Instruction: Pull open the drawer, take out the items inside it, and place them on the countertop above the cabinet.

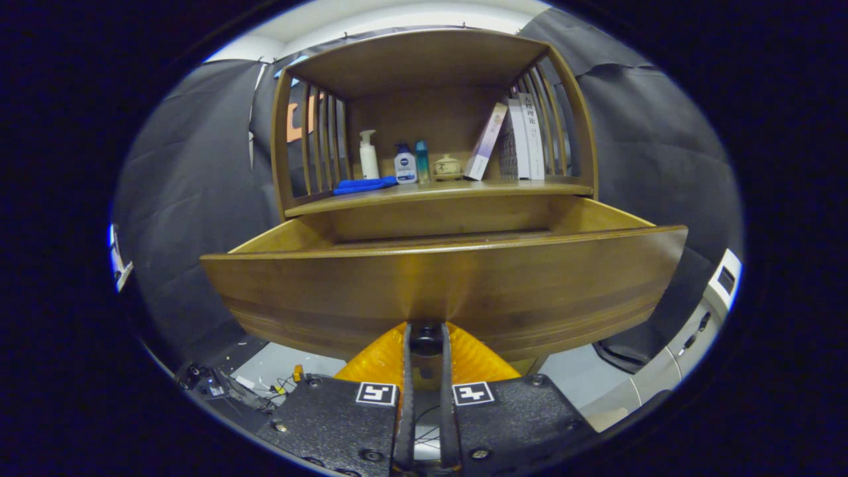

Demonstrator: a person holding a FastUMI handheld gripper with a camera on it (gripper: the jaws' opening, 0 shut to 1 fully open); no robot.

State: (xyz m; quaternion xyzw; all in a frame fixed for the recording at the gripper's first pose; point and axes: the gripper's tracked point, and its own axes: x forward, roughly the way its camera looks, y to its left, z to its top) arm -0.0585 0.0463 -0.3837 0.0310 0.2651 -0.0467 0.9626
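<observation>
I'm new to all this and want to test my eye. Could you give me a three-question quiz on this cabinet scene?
1. True or false: the drawer is pulled out.
2. What do the gripper jaws close on? A) a book B) the drawer's knob C) a bottle
3. What blue thing lies on the countertop, left of the bottles?

Key: 1 true. 2 B. 3 a blue cloth, or something like one.

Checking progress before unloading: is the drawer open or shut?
Open: the drawer juts out from under the shelf, side walls showing. The claw grips its knob.
</observation>
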